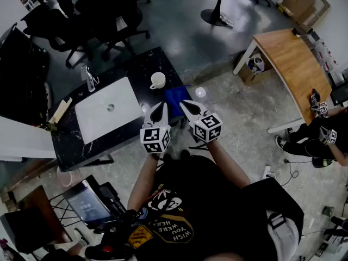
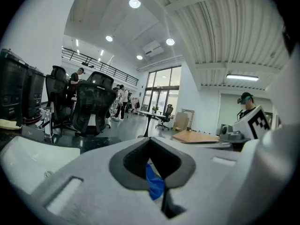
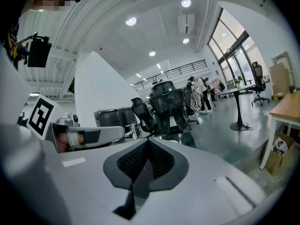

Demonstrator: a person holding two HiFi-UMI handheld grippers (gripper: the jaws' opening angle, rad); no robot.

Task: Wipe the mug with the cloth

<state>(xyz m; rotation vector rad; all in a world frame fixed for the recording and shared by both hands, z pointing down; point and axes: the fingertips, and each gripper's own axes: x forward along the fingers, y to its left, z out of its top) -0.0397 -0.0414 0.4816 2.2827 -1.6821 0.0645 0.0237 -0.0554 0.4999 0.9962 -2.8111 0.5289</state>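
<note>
Two claws in the head view: where do they sit?

Side by side over the near edge of the black table (image 1: 136, 69), in front of the person. The blue cloth (image 1: 174, 98) lies flat on the table and shows between the left gripper (image 1: 162, 106) and the right gripper (image 1: 185, 105). The white mug (image 1: 157, 80) stands upright just beyond the cloth, apart from both claws, near a white tray (image 1: 95, 118).

Can you read the jaws from up there?

Poorly; they are too small. The mug, though, shows clearly only from the head camera.

What does the left gripper view give?

The left gripper (image 2: 150, 139) is clenched, tip against tip. A scrap of the cloth (image 2: 153, 184) shows blue through the opening behind the tips. From here alone I cannot tell whether it is pinched, but the head view has it lying flat on the table under the claws. The right marker cube (image 2: 257, 121) shows at the right.

And the right gripper view?

The right gripper (image 3: 149, 142) is clenched too, its pads meeting with nothing between them. The left marker cube (image 3: 40, 114) sits at the left. This view looks out over office chairs (image 3: 166, 107), so only the other two views show the cloth.
</note>
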